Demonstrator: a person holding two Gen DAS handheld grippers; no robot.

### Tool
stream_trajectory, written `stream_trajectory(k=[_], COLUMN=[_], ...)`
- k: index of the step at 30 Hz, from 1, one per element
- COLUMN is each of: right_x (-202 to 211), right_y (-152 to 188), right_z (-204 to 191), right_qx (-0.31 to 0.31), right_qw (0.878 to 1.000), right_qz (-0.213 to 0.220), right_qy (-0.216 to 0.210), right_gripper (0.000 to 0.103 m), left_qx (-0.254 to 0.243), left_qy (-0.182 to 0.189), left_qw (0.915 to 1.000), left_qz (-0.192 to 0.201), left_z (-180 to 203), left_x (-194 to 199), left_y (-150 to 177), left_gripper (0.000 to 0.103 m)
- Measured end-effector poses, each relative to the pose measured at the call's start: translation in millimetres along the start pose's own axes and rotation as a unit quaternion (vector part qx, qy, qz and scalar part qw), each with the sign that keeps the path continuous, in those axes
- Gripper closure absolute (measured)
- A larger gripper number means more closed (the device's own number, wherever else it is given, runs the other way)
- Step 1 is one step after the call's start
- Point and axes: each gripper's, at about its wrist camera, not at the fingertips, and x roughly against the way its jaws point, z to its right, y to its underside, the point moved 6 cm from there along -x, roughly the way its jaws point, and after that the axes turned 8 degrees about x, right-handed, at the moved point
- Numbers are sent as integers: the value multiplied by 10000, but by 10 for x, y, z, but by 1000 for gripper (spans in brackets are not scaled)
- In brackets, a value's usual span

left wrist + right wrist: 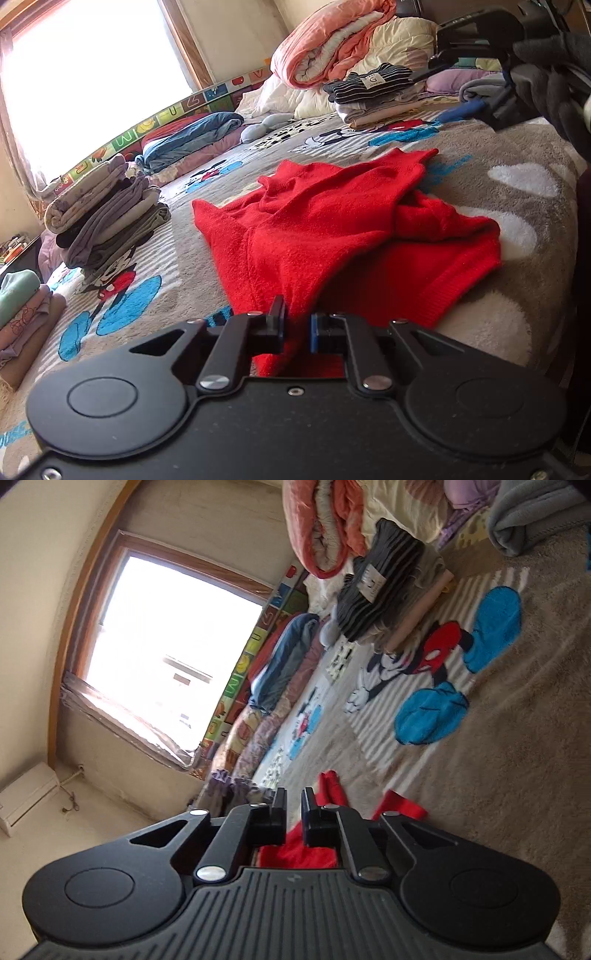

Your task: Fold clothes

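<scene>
A crumpled red knitted sweater [332, 229] lies spread on the cartoon-print blanket [480, 206] in the left wrist view. My left gripper [296, 326] is at its near hem, shut on a fold of the red fabric that runs up between the pads. The right wrist view is rolled on its side. There my right gripper [293, 805] hangs just above the sweater's edge [328, 794], its jaws a narrow gap apart. Red cloth [295, 853] shows below the fingers, but the pads do not press on it. A gloved hand [546, 77] holds that gripper at the far right.
Folded piles stand around the bed: a grey and floral stack [107, 218] on the left, a striped one [373, 85] at the back, another [26, 317] at the near left edge. Rolled quilts [332, 40] and a blue blanket [192, 136] lie by the window [92, 74].
</scene>
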Motion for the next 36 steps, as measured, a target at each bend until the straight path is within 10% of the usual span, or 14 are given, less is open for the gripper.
stream_trajectory(k=[2, 3, 12, 14, 16, 27, 36], right_x=[-22, -16, -441, -573, -721, -305, -295], right_y=[144, 252, 671, 662, 654, 208, 417], right_z=[190, 259, 266, 211, 168, -604, 270], right_qx=[-225, -323, -178, -32, 64, 657, -42], right_qw=[9990, 9984, 9959, 9958, 9946, 9953, 9981], right_qz=[-142, -209, -802, -836, -1001, -295, -607], right_qy=[345, 423, 371, 379, 266, -652, 73], right_gripper=[35, 30, 29, 46, 95, 96, 96], left_qx=[36, 49, 79, 66, 65, -141, -323], left_qy=[-2, -11, -32, -69, -92, 226, 261], left_qw=[10000, 10000, 10000, 10000, 9999, 9996, 9988], left_qz=[-13, -19, -12, -18, 3, 64, -269], left_z=[-3, 1, 20, 18, 12, 60, 109], left_x=[0, -3, -22, -24, -10, 71, -6], left_y=[-3, 1, 1, 9, 21, -21, 55], left_gripper=[93, 93, 92, 92, 92, 96, 97])
